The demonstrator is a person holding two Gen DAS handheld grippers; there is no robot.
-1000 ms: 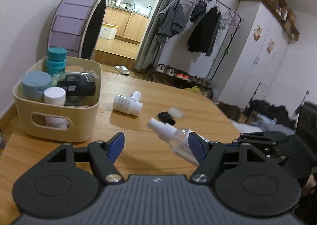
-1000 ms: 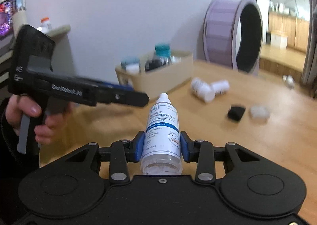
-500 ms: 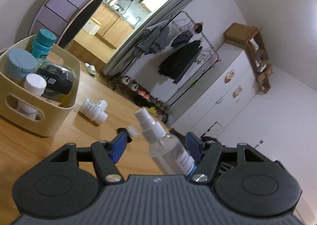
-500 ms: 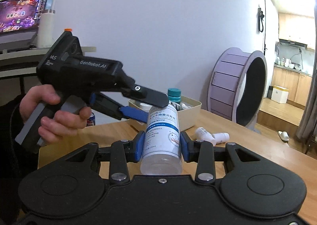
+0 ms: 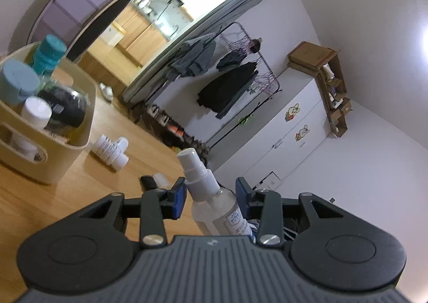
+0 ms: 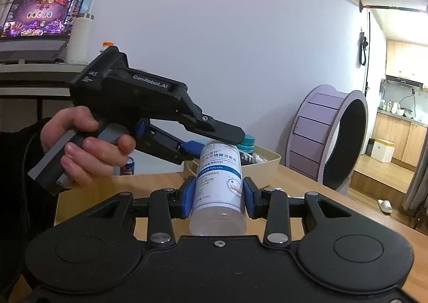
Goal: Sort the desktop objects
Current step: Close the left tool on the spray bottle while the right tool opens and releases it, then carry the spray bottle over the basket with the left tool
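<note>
My right gripper [image 6: 218,193] is shut on a clear spray bottle [image 6: 218,185] with a blue and white label, held above the wooden table [image 6: 307,182]. In the left wrist view the same spray bottle [image 5: 214,196] stands between the blue pads of my left gripper [image 5: 211,193], which is open around its neck with gaps on both sides. In the right wrist view the left gripper [image 6: 206,142] reaches over the bottle's top. The beige basket [image 5: 67,153] holds several bottles.
Two white bottles [image 5: 111,149] lie on the table beside the basket. A small black item [image 5: 148,181] and a clear item [image 5: 160,178] lie further right. A purple wheel [image 6: 331,137] stands behind the basket.
The right gripper has lifted the spray bottle. The left gripper has moved in around the bottle's neck and its fingers have narrowed. The left view has tilted.
</note>
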